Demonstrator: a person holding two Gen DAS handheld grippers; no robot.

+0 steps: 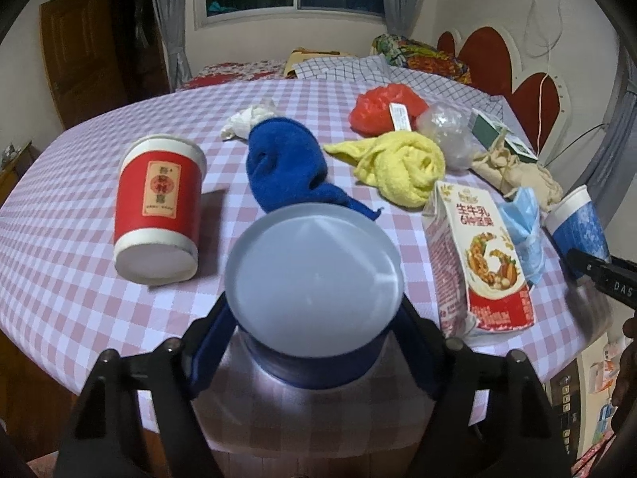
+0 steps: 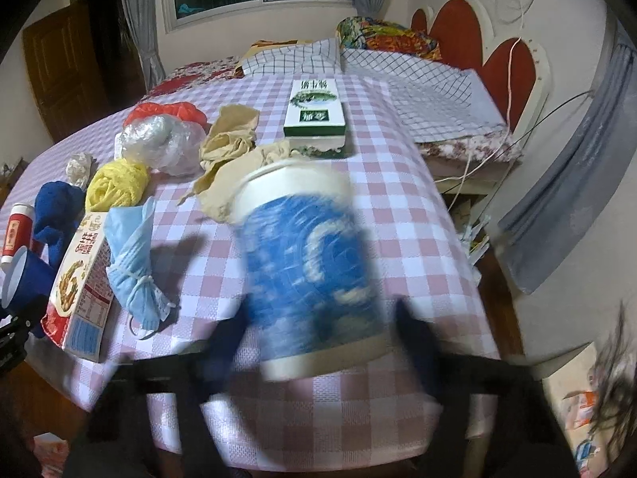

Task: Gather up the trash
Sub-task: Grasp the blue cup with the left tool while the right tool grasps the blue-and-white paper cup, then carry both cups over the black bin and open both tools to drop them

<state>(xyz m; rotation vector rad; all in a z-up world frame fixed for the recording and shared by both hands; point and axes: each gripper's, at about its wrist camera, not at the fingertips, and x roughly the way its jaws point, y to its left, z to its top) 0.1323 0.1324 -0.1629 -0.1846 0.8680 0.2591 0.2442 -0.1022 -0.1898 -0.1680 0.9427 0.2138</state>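
My left gripper [image 1: 314, 318] is shut on a dark blue bin [image 1: 314, 283] with a pale inside, its opening facing the camera over the near table edge. It also shows in the right wrist view [image 2: 24, 275]. My right gripper [image 2: 314, 338] is shut on a blue paper cup [image 2: 310, 271], blurred by motion, above the checked tablecloth [image 2: 398, 215]. The cup also shows at the right of the left wrist view [image 1: 577, 223]. A red paper cup [image 1: 159, 207] lies on its side at the left. A milk carton [image 1: 477, 259] lies beside a blue face mask [image 1: 525, 231].
Blue cloth [image 1: 286, 167], yellow cloth [image 1: 402, 167], red plastic bag [image 1: 382, 107], clear plastic bag [image 1: 450, 127], white tissue [image 1: 251, 119], beige cloth bag [image 1: 517, 175] and a green box [image 2: 316, 111] lie on the table. A bed [image 2: 438, 91] stands behind it.
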